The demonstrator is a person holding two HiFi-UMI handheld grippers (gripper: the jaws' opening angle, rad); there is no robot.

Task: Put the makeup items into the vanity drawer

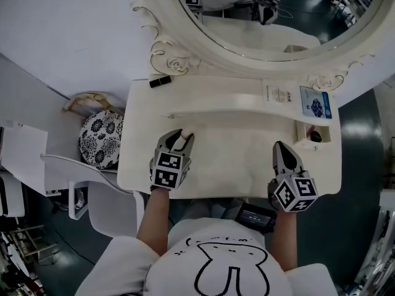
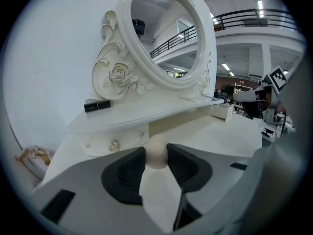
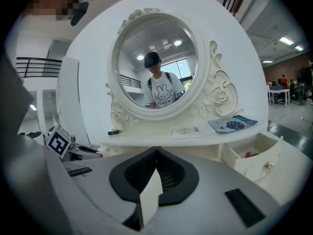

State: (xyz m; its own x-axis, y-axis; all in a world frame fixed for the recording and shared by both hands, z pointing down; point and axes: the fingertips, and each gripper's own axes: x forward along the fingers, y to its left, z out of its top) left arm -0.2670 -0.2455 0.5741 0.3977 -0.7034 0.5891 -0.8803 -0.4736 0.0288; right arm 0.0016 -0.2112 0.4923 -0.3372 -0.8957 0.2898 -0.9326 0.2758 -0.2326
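**On the vanity top: sponge gripped left, drawer open right**

Between the pads of the left gripper (image 1: 181, 135) sits a pale, rounded makeup sponge (image 2: 156, 153), pinched at its sides. Only its rounded end shows in the left gripper view.

The right gripper (image 1: 281, 150) has its jaws pressed together with nothing in them. At the table's right end the small vanity drawer (image 3: 254, 168) stands pulled out, well apart from the sponge. A red-and-dark item (image 1: 315, 136) lies inside, half hidden by the drawer wall and too small to name, perhaps a lipstick.

A black lipstick (image 1: 160, 81) lies on the raised shelf by the left base of the mirror (image 2: 161, 33). A blue booklet (image 1: 315, 102) lies on that shelf above the drawer.

Bare tabletop (image 1: 247, 156) stretches between the grippers. The head view's top edge cuts off the mirror.
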